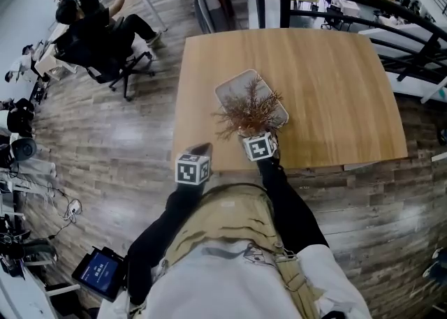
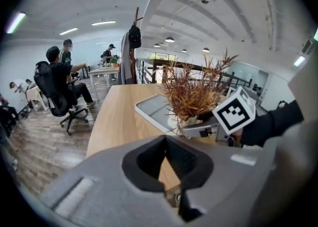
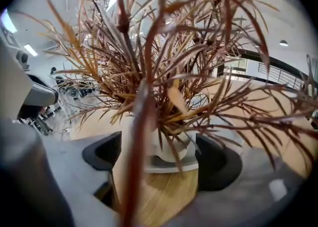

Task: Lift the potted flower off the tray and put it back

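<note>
A white pot (image 3: 166, 146) of dry, reddish-brown flower stalks (image 1: 250, 112) stands at the near corner of a grey tray (image 1: 230, 87) on the wooden table (image 1: 328, 94). My right gripper (image 1: 255, 134) is at the pot, open. In the right gripper view its black pads (image 3: 107, 154) flank the pot on both sides without touching it, and stalks hide much of that view. My left gripper (image 1: 202, 150) hovers at the table's front edge, left of the plant, shut with nothing in it. In the left gripper view the plant (image 2: 191, 94) and tray (image 2: 151, 108) lie ahead to the right.
The tray sits near the table's front left part. People sit on office chairs (image 1: 98, 38) on the wooden floor at the far left. A dark railing (image 1: 391, 24) runs behind the table. A tablet (image 1: 98, 272) lies on the floor at the lower left.
</note>
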### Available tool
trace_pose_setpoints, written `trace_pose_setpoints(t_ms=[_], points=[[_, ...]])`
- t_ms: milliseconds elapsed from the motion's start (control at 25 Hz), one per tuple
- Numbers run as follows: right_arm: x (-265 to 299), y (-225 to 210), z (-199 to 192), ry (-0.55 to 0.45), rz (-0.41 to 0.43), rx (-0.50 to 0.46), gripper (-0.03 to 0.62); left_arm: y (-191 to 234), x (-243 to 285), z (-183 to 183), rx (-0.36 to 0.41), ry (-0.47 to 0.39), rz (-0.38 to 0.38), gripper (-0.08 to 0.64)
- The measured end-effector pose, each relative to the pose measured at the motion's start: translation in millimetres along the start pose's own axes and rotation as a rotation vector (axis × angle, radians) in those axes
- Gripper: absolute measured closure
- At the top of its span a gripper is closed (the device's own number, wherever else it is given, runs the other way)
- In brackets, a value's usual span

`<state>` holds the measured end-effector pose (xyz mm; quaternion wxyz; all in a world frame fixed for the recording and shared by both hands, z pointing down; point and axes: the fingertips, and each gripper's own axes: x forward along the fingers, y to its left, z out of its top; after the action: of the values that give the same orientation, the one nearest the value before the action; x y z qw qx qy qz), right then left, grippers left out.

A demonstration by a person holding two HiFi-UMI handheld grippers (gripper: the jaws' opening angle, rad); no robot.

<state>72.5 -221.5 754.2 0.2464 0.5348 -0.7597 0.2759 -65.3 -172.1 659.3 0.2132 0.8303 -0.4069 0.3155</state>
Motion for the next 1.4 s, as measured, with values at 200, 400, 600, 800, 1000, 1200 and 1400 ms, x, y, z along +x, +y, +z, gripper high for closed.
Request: trace_pose_setpoints(t_ms=[200, 400, 600, 800, 1000, 1200, 1400], points=[[15.4, -2.2, 5.9, 0.011, 0.008, 0.009, 0.129, 11.3, -2.1, -2.0, -0.018, -0.005, 0.021, 0.557], [27.2, -4.0, 8.9, 0.021, 0.014, 0.028, 0.120, 23.4, -5.0, -7.5, -0.042, -0.005, 0.046, 0.558], [38.2, -2.6, 12.6, 0.019, 0.001, 0.041, 0.119, 37.3, -8.7, -13.7, -0.060, -0.003, 0.061, 0.557], [38.9, -3.3, 11.4, 0.021, -0.016, 0.043, 0.115, 41.4, -10.3, -18.5, -0.062, -0.004, 0.064, 0.557], [33.5, -2.6, 7.4, 0.042, -0.036, 0.028, 0.117, 38.6, -11.3, -21.9, -0.063, -0.006, 0.052, 0.558], [25.8, -0.1, 10.0, 0.020, -0.050, -0.004, 0.118, 39.0, -10.4, -25.6, -0.074, -0.008, 0.044, 0.557], [15.6, 3.0, 5.1, 0.016, -0.050, -0.010, 0.118, 32.6, -11.0, -30.1, -0.081, -0.008, 0.028, 0.557]])
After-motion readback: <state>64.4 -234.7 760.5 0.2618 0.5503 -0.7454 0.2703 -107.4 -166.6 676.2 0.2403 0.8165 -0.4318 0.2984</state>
